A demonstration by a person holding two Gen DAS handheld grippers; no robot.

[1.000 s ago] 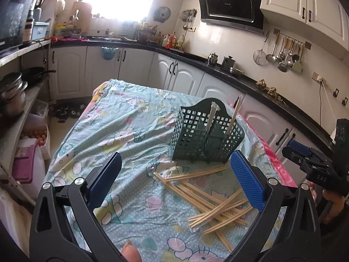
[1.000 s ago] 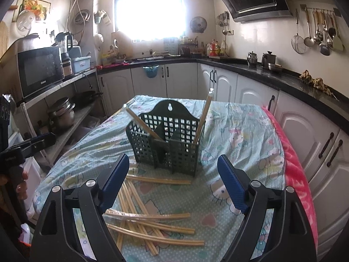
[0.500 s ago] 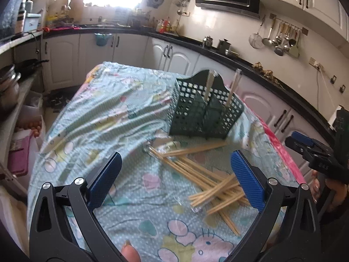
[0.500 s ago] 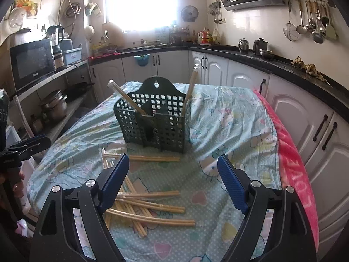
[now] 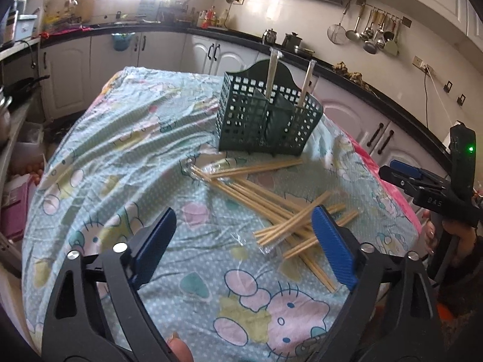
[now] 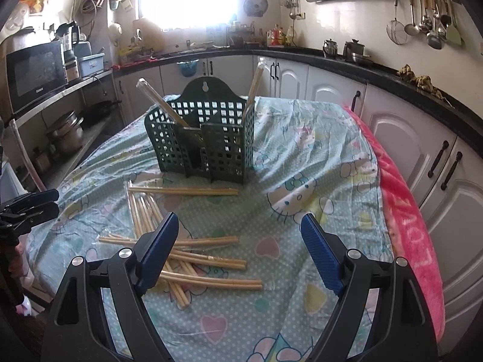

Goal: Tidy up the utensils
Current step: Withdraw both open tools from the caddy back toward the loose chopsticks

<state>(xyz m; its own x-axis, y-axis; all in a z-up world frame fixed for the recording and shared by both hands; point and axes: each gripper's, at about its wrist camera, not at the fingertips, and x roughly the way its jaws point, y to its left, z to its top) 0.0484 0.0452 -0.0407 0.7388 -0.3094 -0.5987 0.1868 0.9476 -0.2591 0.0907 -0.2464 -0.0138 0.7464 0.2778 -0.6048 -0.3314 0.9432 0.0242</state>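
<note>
A dark green slotted utensil basket [image 5: 265, 120] [image 6: 205, 141] stands upright on the table, with two wrapped chopstick pairs leaning in it. Several wrapped wooden chopsticks [image 5: 271, 202] [image 6: 187, 250] lie scattered on the cloth in front of it. My left gripper [image 5: 244, 226] hovers over the near part of the pile, its jaws closing with nothing between them. Its right pad [image 5: 332, 247] covers some stick ends. My right gripper [image 6: 238, 235] hangs open above the pile's right side, empty. The right gripper also shows at the left wrist view's edge [image 5: 404, 172].
A patterned light-blue cloth [image 5: 120, 150] [image 6: 317, 157] covers the table, with a pink blanket [image 6: 404, 211] along its right edge. White cabinets and a black counter [image 6: 392, 69] wrap around behind. Shelves with pots and a microwave [image 6: 36, 72] stand to the left.
Both grippers have come down and closer to the chopstick pile, and the views tilt further down. The left gripper's jaws have narrowed a little. The chopsticks and basket have not moved.
</note>
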